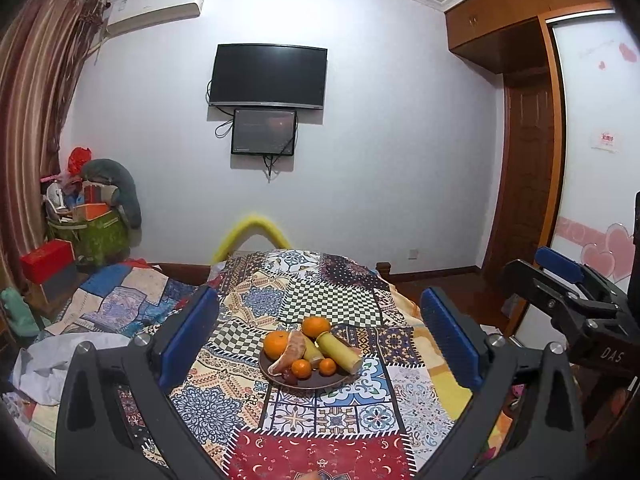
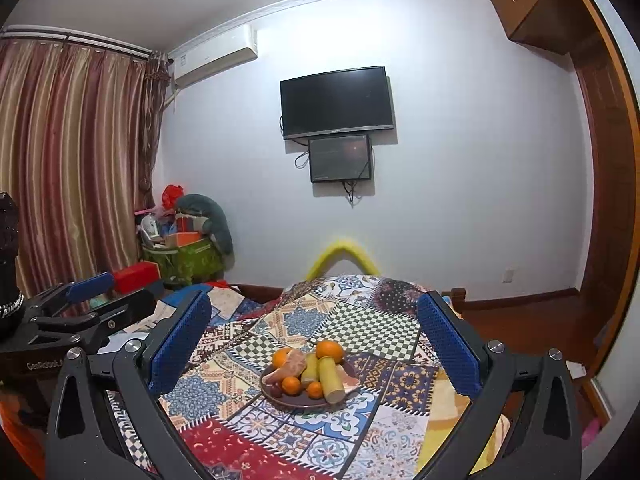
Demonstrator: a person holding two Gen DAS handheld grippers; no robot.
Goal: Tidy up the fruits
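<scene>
A dark round plate sits on the patchwork-covered table. It carries oranges, small tangerines, a peeled citrus piece, a pale green stalk piece and dark red fruits. My left gripper hangs open above the table, short of the plate. My right gripper is open too, with the plate framed between its blue pads. Neither holds anything.
The right gripper shows at the right edge of the left wrist view, the left gripper at the left of the right wrist view. A yellow chair back stands behind the table. Clutter, a green box and curtains fill the left; a wooden door is on the right.
</scene>
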